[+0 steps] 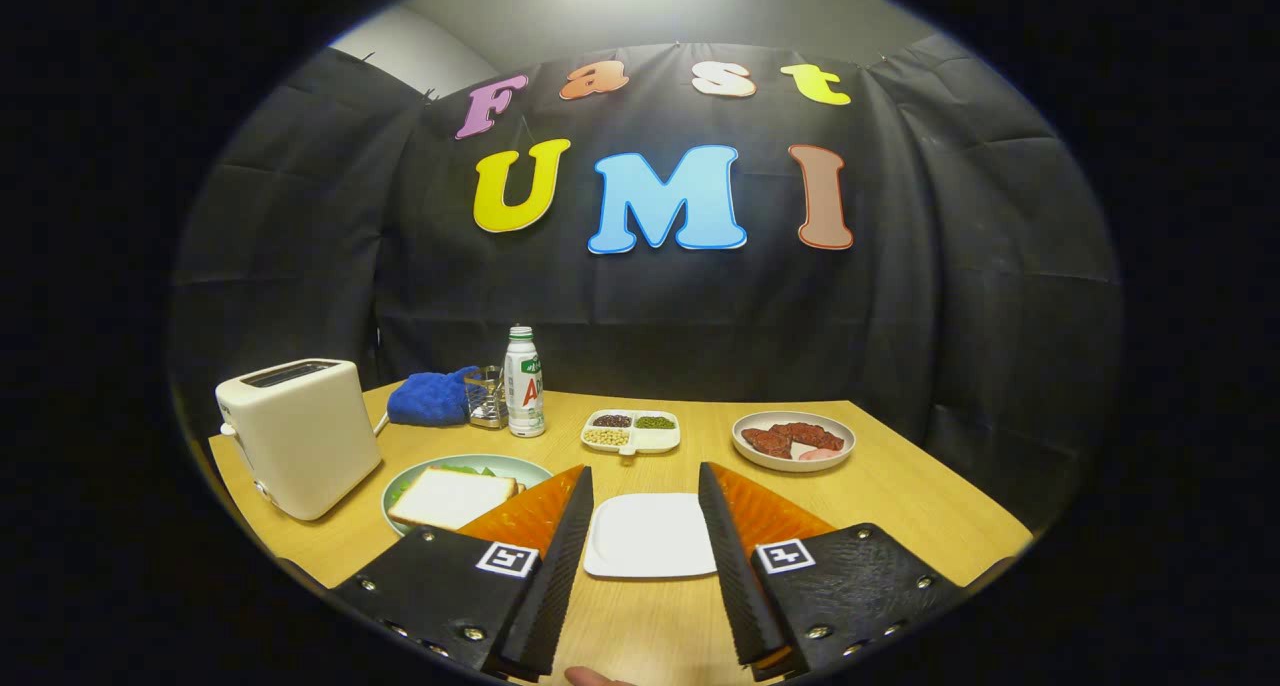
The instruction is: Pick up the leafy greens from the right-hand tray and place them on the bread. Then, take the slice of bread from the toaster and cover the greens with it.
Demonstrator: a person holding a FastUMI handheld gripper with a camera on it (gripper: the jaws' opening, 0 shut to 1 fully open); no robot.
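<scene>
While the claw (pixel 645 478) hangs spread and empty, bare table (pixel 900 496) lies around the white plate (pixel 650 536).

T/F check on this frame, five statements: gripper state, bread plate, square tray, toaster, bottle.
1. The gripper is open, holding nothing. True.
2. A bread slice lies on the green plate, greens showing beneath it. True.
3. The white square tray between the fingers holds meat. False: it looks bare; the meat is on the round plate.
4. The toaster lies tipped over. False: upright.
5. The bottle stands beside the blue cloth. True.
</scene>
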